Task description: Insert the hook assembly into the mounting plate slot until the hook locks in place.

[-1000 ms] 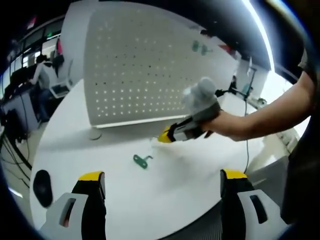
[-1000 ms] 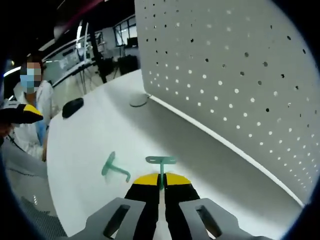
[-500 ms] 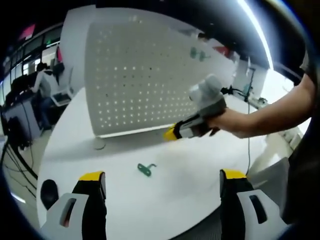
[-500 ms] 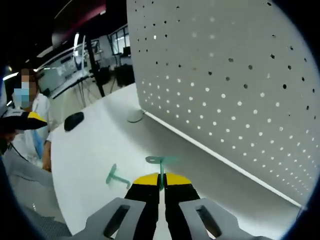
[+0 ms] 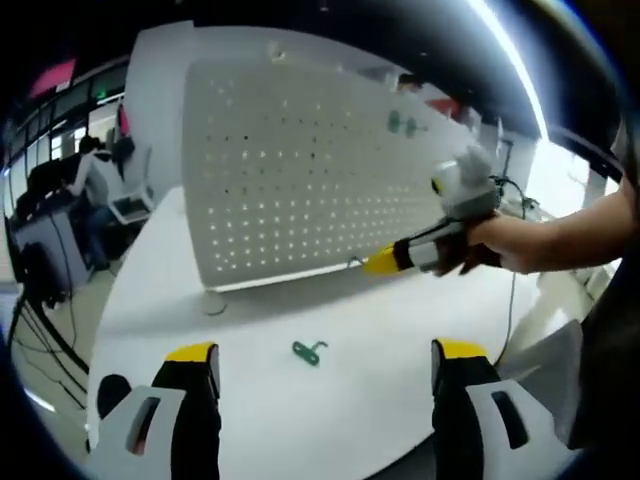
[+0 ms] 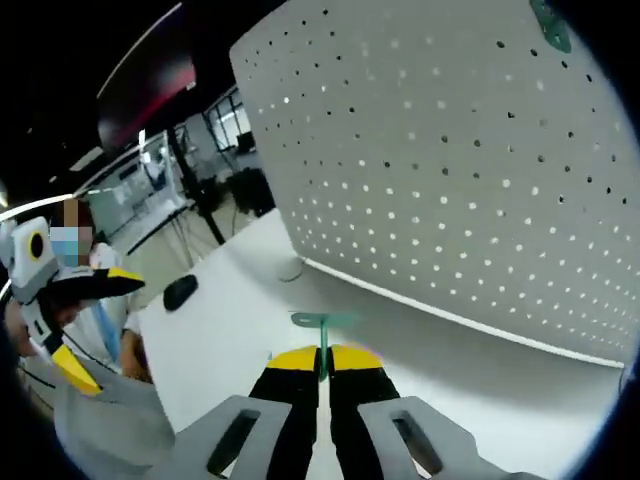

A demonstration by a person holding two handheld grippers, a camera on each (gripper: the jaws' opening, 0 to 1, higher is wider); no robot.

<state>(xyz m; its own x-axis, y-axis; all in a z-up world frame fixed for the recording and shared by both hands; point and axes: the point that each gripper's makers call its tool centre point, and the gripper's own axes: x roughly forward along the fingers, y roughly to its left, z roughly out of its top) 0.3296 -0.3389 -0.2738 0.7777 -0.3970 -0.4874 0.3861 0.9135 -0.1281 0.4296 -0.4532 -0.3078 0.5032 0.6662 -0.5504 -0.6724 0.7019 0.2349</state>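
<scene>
A white perforated mounting plate [image 5: 300,170] [image 6: 450,150] stands upright on the white table [image 5: 380,330]. Two green hooks [image 5: 403,123] hang near its upper right; one of them [image 6: 548,25] shows in the right gripper view. My right gripper [image 6: 320,358] is shut on a thin green T-shaped hook [image 6: 320,325], held in the air a short way in front of the plate. In the left gripper view that right gripper [image 5: 385,262] points at the plate's lower right part. A loose green hook [image 5: 308,351] lies on the table between the jaws of my open left gripper [image 5: 322,352].
A black mouse [image 5: 112,388] [image 6: 180,290] lies near the table's edge. A small round disc [image 5: 212,300] [image 6: 292,268] sits by the plate's lower corner. A person [image 5: 85,170] sits at a desk in the background. The left gripper [image 6: 95,318] shows at the left.
My right gripper has risen and moved toward the plate with the hook in it. The loose hook on the table has dropped out of the right gripper view. The left gripper view has shifted slightly.
</scene>
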